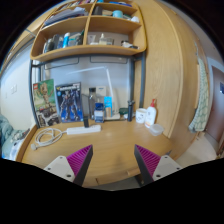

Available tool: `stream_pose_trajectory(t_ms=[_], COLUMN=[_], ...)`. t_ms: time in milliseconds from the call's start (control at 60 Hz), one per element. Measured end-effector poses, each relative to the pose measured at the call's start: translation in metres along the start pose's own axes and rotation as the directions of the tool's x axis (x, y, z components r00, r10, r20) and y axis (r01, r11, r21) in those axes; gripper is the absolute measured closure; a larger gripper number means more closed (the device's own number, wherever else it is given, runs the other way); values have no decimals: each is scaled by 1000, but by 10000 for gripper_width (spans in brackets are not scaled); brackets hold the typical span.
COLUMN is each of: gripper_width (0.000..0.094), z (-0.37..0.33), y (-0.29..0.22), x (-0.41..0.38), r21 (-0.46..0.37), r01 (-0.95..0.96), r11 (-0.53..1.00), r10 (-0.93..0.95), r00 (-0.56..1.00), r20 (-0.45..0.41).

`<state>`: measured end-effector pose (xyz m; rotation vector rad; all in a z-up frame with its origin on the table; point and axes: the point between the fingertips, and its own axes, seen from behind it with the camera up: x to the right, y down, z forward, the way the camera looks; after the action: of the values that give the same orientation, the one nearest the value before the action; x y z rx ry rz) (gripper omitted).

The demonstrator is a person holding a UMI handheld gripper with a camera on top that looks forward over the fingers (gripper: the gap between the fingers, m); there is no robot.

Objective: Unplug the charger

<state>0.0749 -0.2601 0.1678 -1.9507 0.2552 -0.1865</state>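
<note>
On the wooden desk [115,145], a white power strip [83,129] lies near the back, below the boxes. What looks like a dark charger [98,116] stands at its right end; I cannot tell how it is plugged in. A white cable [46,136] lies coiled to the left of the strip. My gripper [113,160] hovers over the desk's front part, well short of the strip, open with nothing between its magenta pads [79,160].
Two picture boxes [57,101] lean against the back wall at the left. Small bottles [149,114] stand at the back right. Wooden shelves [90,38] with small items hang above the desk. A curtain [205,95] hangs at the far right.
</note>
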Motion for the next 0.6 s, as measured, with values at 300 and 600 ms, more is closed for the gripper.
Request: stream_pose_trajectory(t_ms=[300,600], gripper_width=[88,100], z=[117,287], y=[61,11], x=[-91,-162], r21=[-118,-38], r01=[93,124], r11=[989,992], r10=[-69,-107], r00=[978,950], r20=[199,294])
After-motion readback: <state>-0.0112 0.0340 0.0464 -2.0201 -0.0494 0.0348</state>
